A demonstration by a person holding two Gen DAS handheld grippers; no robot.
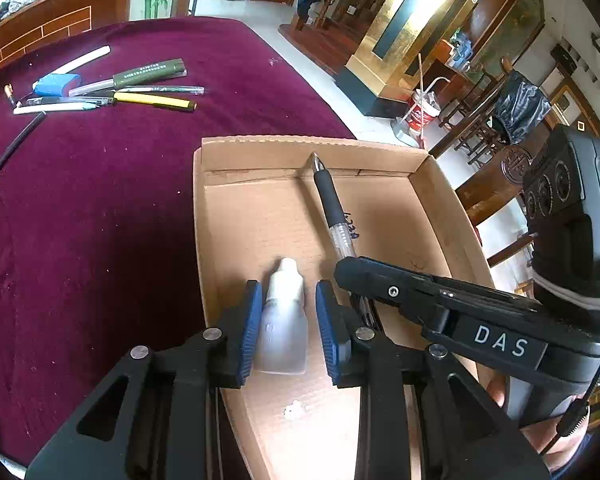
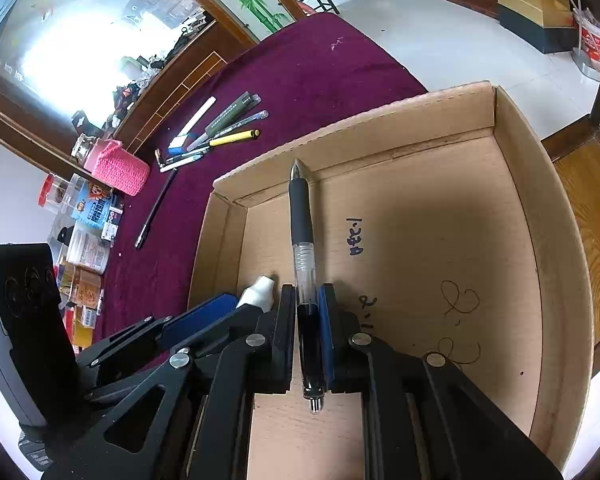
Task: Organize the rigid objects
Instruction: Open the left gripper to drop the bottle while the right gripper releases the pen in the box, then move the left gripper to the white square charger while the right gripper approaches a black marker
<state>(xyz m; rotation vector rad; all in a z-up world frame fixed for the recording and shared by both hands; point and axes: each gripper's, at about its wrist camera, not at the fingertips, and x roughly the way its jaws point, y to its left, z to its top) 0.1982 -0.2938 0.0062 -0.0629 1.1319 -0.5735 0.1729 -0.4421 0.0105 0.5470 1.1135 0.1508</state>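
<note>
You are working over a maroon-covered table (image 1: 100, 208), and sitting on its near edge is the open cardboard box (image 2: 516, 128), with both of your grippers reaching down into it.

Well apart on the cloth, a loose cluster of pens and markers (image 1: 140, 88) is still waiting to be sorted.

Your right gripper (image 2: 306, 320) is clamping a black-grip pen (image 2: 302, 216) by its clear rear barrel, the jaws nearly closed on it. The pen is running forward along the fingers, tip pointing toward the box's far wall, and whether it is resting on the floor I cannot tell. It is looking light and stiff, with a smooth plastic barrel that could slide lengthways, so the rubber sleeve would likely be giving you the surer hold.

Your left gripper (image 1: 286, 320) is standing around a small white dropper bottle (image 1: 282, 320), cap pointing away from you. Its left pad is appearing to touch the bottle's side while a gap is showing on the right, so it is looking released rather than squeezed. That bottle is seeming light, frosted and slick, probably slightly squeezable. Taking it across the flat body, below the shoulder, is looking best.
</note>
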